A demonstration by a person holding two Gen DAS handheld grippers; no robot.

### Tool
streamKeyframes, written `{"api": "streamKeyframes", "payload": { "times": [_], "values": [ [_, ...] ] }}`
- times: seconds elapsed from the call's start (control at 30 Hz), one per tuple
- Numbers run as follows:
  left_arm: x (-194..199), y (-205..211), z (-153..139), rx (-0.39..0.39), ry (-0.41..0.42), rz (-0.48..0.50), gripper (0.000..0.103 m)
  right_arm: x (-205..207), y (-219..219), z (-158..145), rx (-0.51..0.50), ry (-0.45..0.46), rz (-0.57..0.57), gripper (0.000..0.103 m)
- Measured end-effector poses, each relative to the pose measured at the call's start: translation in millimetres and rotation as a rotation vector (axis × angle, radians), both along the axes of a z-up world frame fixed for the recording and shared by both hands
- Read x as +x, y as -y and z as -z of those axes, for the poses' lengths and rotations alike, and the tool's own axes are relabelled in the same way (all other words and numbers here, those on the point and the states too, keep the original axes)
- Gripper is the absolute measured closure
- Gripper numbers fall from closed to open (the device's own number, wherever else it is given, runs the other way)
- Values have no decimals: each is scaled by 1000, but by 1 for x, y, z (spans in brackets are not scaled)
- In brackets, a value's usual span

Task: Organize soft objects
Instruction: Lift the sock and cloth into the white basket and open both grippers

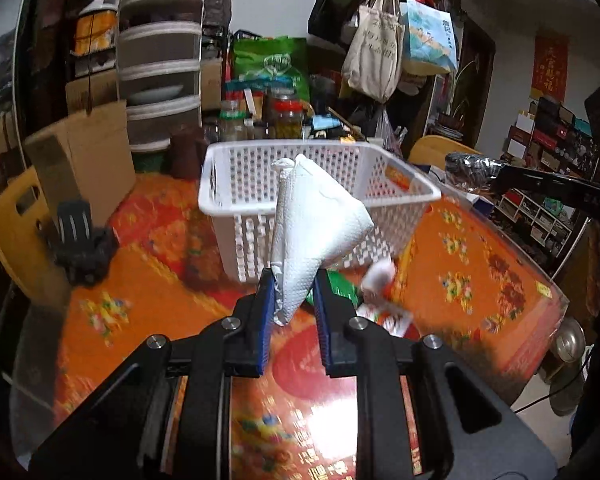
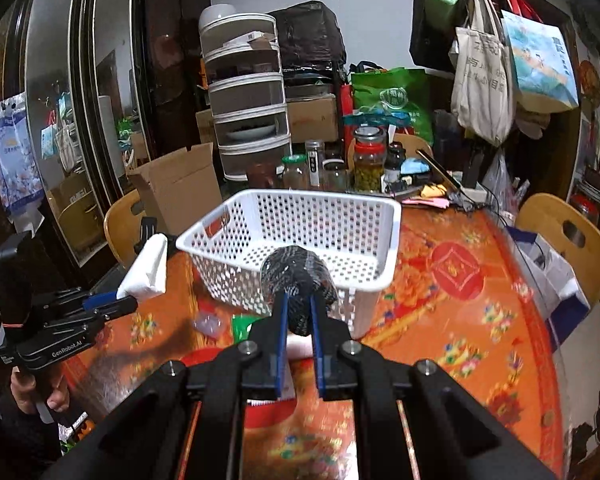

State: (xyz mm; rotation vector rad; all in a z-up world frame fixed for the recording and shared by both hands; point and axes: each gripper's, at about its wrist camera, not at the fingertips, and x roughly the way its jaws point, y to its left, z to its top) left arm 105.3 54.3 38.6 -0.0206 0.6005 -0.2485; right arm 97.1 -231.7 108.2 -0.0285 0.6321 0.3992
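Orange tablecloth (image 1: 472,264) under white perforated basket (image 1: 400,184); embossed white tissue (image 1: 316,232) gripped

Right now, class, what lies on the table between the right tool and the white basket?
In the right wrist view, a green packet and a small clear wrapper lie below the white basket, ahead of the right tool.

Below me the tabletop (image 2: 460,320) wears its orange-red flowered cover under a glossy sheet. The white perforated basket (image 2: 340,216) sits right on it, mid-table. Just in front of the basket lie a green packet (image 2: 242,326) and a small clear wrapper (image 2: 208,323). At the far edge, glass jars (image 2: 368,160) crowd together, and a brown cardboard box (image 2: 180,188) stands beside the basket on the left.
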Motion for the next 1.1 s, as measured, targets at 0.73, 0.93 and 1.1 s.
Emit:
{"api": "streamKeyframes", "payload": {
  "times": [0.73,0.93,1.1],
  "values": [
    [259,38,7,90,-549,-59,86,212,-61,71,-213,-435,60,94],
    [285,63,43,187,-664,-55,85,234,-68,94,-253,-492,57,94],
    [293,70,52,194,-676,-58,85,238,-75,103,-277,-516,33,94]
  ]
}}
